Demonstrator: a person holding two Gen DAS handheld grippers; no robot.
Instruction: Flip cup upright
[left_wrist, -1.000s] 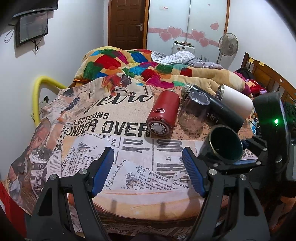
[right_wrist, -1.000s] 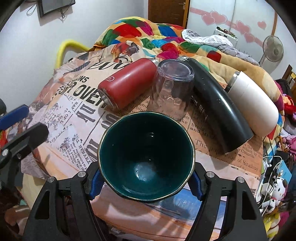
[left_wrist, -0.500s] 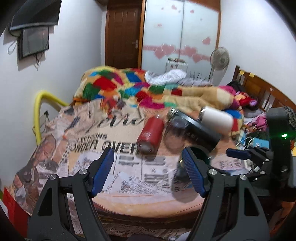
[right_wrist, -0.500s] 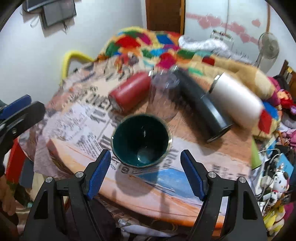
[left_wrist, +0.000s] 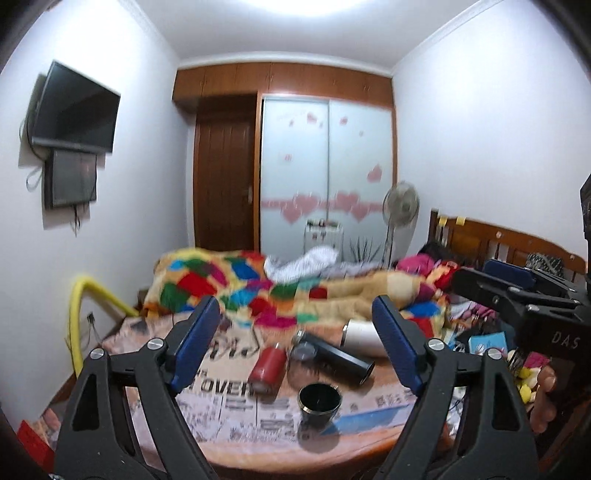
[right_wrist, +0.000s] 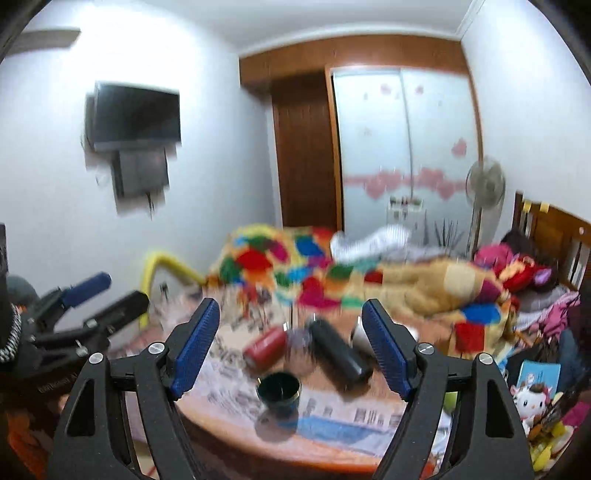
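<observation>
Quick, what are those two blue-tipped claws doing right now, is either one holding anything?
Left gripper: open, holding nothing.
Right gripper: open, holding nothing; the green cup stands upright on the table, apart from it.

1. The right gripper (right_wrist: 290, 349) released the dark green gold-rimmed ceramic cup (right_wrist: 279, 390), which ended upright on the newspaper-print cloth (right_wrist: 354, 415).
2. Both the right and the left gripper (left_wrist: 295, 347) withdrew, jaws spread wide.

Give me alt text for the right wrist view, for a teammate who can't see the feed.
The dark green cup stands upright, mouth up, on a newspaper-print table, free of the open right tongs held back above it. Behind it lie a red bottle, a black flask and a white one, before a bed with a patchwork blanket.
</observation>
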